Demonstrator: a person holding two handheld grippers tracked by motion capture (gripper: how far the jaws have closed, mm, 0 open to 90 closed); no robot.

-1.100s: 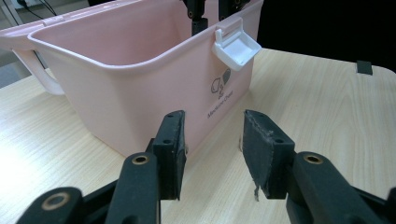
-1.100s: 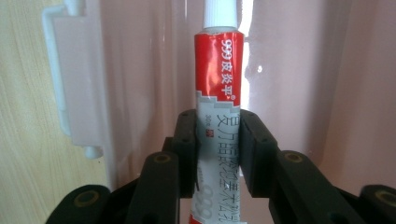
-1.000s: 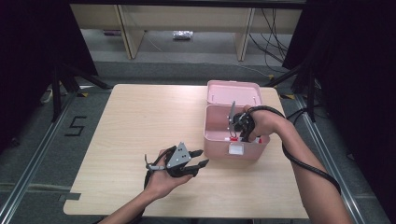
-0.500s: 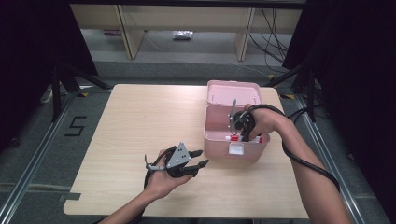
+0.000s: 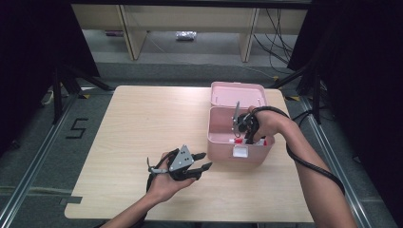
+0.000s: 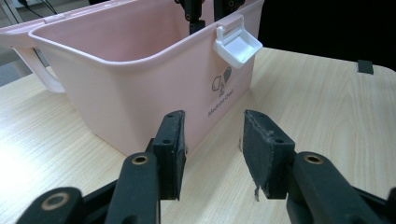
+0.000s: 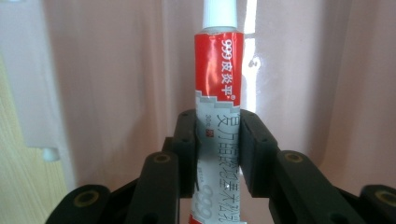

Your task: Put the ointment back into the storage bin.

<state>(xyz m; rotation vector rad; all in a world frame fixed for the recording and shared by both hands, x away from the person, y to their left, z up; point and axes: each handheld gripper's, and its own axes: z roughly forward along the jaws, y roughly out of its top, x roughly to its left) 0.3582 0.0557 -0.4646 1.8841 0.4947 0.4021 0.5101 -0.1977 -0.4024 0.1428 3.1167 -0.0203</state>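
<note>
Red-and-grey ointment tube [image 7: 218, 116], clamped in my right gripper [image 7: 218, 140] jaws inside the pink box [image 5: 223, 145] at 3 o'clock, could slip on release and snag the wall; left gripper [image 6: 212, 149] jaws gape empty.

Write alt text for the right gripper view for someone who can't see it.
Two black jaws of the right gripper clamp a red, white and grey tube with a white cap, held lengthwise inside a pink box. Chinese lettering runs along the tube.

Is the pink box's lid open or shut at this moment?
Open. The lid is swung back behind the pink box, the inside is exposed, and the right gripper reaches into it holding a red-and-white tube.
</note>
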